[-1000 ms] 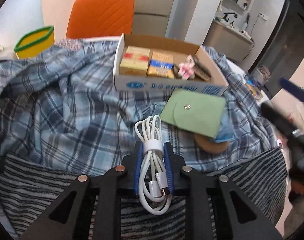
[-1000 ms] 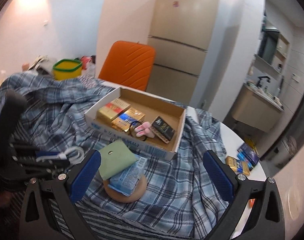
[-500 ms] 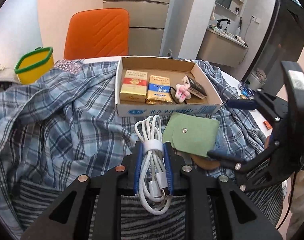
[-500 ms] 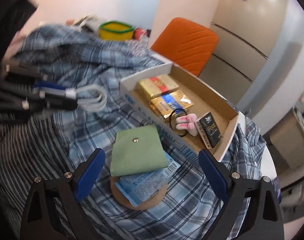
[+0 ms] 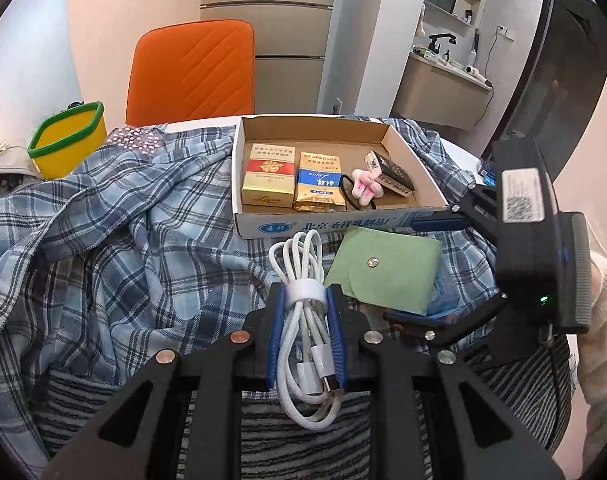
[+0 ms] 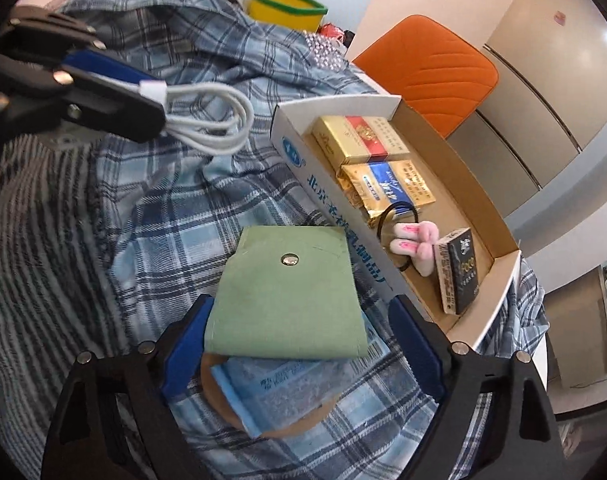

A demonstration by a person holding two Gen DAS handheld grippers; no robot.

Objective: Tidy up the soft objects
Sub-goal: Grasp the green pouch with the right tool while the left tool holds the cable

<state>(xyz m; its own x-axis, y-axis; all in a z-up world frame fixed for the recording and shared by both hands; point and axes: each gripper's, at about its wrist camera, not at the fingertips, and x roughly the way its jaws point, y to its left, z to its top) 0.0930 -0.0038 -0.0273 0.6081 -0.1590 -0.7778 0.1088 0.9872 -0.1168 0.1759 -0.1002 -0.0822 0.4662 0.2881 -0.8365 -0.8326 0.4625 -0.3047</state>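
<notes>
Right gripper [image 6: 299, 354] closing, green pouch [image 6: 287, 300] between pads | left gripper [image 5: 305, 336] pinching white cable [image 5: 303, 320]

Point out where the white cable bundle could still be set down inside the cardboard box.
The open cardboard box has bare floor along its far wall, behind the two gold packs. Its near right end is crowded: pink plush hair tie against black pack.

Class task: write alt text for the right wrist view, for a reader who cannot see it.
The right gripper is closing around a green snap pouch lying on a blue packet and plaid cloth. Beside it sits an open cardboard box; the left gripper holds a white cable.
</notes>
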